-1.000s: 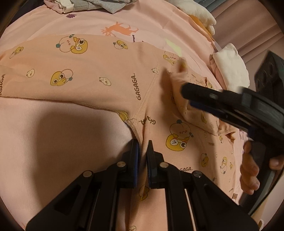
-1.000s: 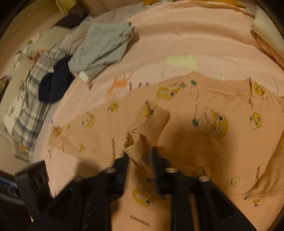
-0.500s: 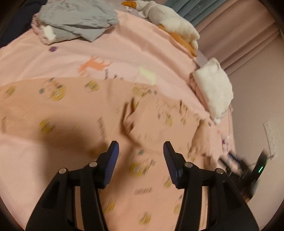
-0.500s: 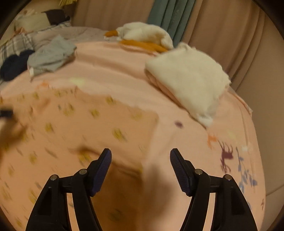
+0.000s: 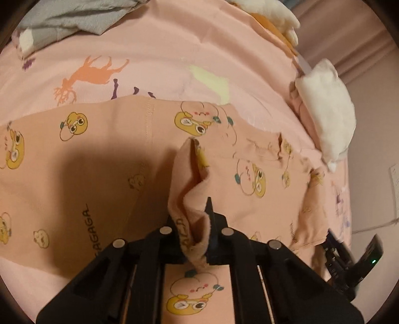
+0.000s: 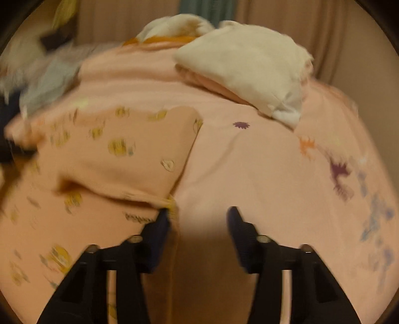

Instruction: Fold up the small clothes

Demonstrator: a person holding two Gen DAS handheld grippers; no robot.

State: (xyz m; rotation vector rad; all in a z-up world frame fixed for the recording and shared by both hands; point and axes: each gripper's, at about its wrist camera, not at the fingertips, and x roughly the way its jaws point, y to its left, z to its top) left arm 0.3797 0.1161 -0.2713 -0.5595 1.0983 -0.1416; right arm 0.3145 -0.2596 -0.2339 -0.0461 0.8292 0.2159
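You are working in a home bedroom: a pink animal-print bedsheet fills your view, curtains hang at twelve o'clock, and loose laundry lies at eleven o'clock.

- I see a pink bedsheet spread under everything — printed with an orange deer and a small purple flower.
- A folded white cloth sits at the sheet's far right, on top of something pink.
- A grey garment lies crumpled at the far left.
- A white and orange plush rests at the far edge, near the curtain — beige, with a teal strip.
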